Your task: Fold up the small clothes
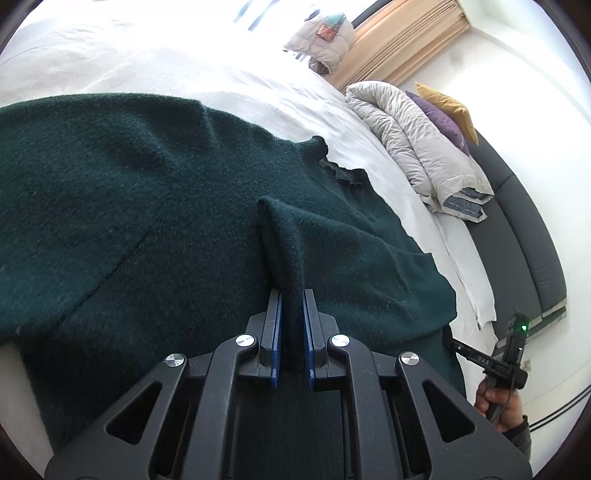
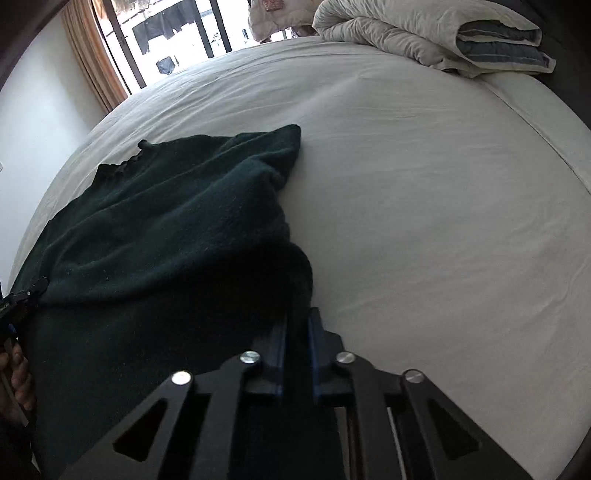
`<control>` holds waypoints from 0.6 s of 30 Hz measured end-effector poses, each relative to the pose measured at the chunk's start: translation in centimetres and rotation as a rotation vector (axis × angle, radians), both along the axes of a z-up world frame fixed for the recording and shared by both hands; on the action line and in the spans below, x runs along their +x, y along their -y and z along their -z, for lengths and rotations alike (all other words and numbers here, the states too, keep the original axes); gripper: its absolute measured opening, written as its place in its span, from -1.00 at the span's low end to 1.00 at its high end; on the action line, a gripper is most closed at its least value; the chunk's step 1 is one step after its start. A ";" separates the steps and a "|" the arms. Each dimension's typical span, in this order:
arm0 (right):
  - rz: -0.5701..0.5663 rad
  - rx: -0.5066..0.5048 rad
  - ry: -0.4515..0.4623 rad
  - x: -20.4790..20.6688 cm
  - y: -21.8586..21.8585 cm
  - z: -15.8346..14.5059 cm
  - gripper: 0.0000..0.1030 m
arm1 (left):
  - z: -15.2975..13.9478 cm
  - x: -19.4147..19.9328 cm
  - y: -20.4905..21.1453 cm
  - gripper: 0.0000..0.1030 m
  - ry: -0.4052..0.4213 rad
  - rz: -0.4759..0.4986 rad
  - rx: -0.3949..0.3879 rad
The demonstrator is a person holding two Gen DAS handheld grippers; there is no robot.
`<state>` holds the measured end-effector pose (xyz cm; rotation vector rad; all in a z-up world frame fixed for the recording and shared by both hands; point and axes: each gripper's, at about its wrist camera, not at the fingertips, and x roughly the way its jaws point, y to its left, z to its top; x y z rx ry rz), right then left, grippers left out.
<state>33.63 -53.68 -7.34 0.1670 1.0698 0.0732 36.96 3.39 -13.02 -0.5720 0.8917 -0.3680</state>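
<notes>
Nearest, the left gripper [image 1: 293,295] pinches a raised fold of the dark green sweater [image 1: 147,206] between its blue pads [image 1: 277,332], jaws almost together with only the knit between them. From that pinch the fold stands up like a ridge and runs away from the fingers. The right gripper [image 2: 298,317] is likewise nearly closed on the sweater's near right edge; dark cloth fills the narrow gap between its fingers, though shadow and blur there hide exactly how much is caught. In the right wrist view the sweater [image 2: 166,221] spreads left and far from the fingers, lying rumpled on the white bed [image 2: 424,203], its ribbed collar at the far left. Each hand shows only in part: one [image 1: 498,402] at the lower right edge of the left view, fingers [image 2: 18,373] cut off at the left edge of the other. Farther back, a folded duvet [image 2: 424,33] sits at the bed's far right corner. Beyond it, cushions [image 1: 448,110], a curtain [image 1: 402,40] and a bright, washed-out window [image 2: 173,37].
</notes>
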 end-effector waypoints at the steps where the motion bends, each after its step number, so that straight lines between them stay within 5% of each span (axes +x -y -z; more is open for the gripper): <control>1: 0.011 0.003 -0.001 -0.6 0.3 0.1 -0.85 | -0.1 -0.3 0.1 -0.78 -0.005 0.000 0.006; 12: 0.033 -0.026 -0.060 -3.2 -0.7 -1.5 -0.81 | 0.1 -1.9 -0.4 -0.78 0.040 0.004 -0.022; 14: 0.033 -0.109 -0.058 -2.8 -0.7 -2.8 -0.05 | 0.3 -1.8 -0.6 -0.78 0.040 0.002 -0.036; 16: 0.108 -0.145 0.009 -2.6 0.5 -5.0 0.11 | 0.4 -1.8 -0.9 -0.78 0.047 -0.006 -0.052; 18: 0.150 -0.060 0.079 -1.9 1.6 -7.3 0.11 | 0.7 -1.8 -1.2 -0.78 0.051 -0.015 -0.069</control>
